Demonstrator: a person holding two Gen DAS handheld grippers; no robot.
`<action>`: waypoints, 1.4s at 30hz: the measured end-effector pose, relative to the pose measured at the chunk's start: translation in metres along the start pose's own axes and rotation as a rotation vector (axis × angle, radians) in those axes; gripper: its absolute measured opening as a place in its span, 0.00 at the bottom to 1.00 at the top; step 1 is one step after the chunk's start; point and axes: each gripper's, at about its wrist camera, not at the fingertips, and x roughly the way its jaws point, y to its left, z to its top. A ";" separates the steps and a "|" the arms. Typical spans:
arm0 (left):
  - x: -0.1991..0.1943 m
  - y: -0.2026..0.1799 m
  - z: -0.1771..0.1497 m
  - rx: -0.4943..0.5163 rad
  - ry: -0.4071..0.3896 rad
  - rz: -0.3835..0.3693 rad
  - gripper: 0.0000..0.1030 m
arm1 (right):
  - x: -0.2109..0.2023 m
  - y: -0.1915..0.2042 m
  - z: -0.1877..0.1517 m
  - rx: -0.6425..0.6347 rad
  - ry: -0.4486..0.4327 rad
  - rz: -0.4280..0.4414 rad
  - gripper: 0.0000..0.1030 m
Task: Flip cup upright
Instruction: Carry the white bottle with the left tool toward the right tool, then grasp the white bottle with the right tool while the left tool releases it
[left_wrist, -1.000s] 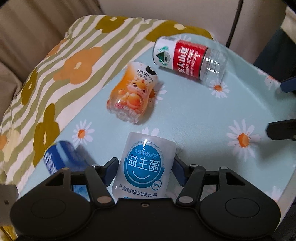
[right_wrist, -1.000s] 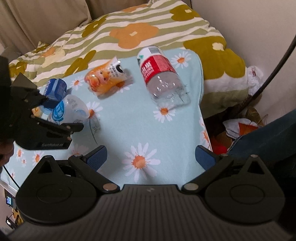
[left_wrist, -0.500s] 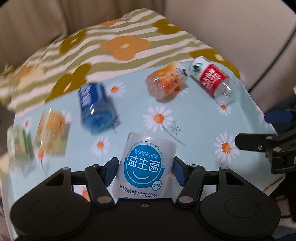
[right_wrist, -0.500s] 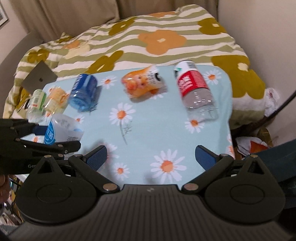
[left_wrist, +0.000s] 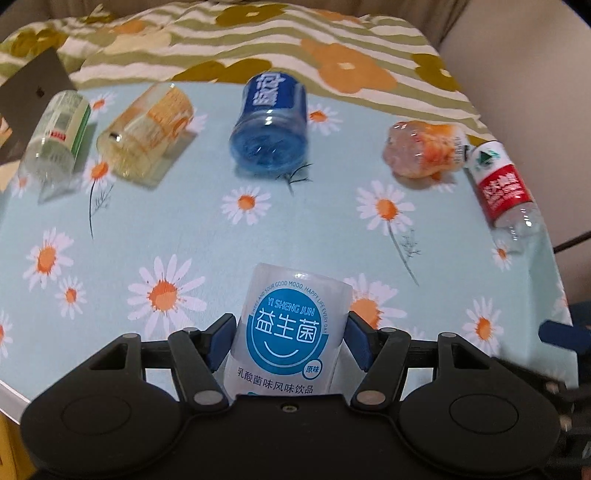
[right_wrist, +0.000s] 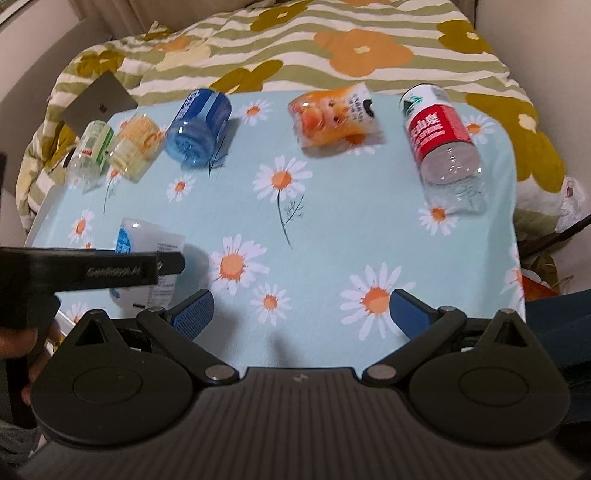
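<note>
My left gripper (left_wrist: 290, 341) is shut on a white cup with a blue round label (left_wrist: 291, 332), cut from a drink bottle, held near the table's front edge. In the right wrist view the same cup (right_wrist: 147, 254) stands roughly upright at the front left, partly hidden by the left gripper's black body (right_wrist: 92, 269). I cannot tell whether its base touches the cloth. My right gripper (right_wrist: 301, 314) is open and empty over the daisy tablecloth (right_wrist: 332, 229).
Several cut-bottle cups lie on their sides along the far edge: green-label (left_wrist: 55, 136), yellow (left_wrist: 147, 133), blue (left_wrist: 271, 125), orange (left_wrist: 424, 149), red-label (left_wrist: 504, 188). A striped flowered blanket (left_wrist: 332, 48) lies behind. The table's right edge drops off (right_wrist: 517, 240).
The left gripper has swung with the white cup from the table's middle back to the front left edge and turned it more upright. The right gripper stayed open, shifting slightly.
</note>
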 end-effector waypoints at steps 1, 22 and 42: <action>0.003 0.001 0.000 -0.007 0.005 0.001 0.66 | 0.001 0.001 -0.001 -0.002 0.003 0.001 1.00; -0.006 0.000 0.003 0.045 -0.038 0.018 0.93 | -0.006 -0.001 -0.006 0.047 -0.009 -0.025 1.00; -0.079 0.089 -0.022 0.075 -0.122 -0.001 1.00 | 0.029 0.077 0.065 0.052 0.168 0.118 1.00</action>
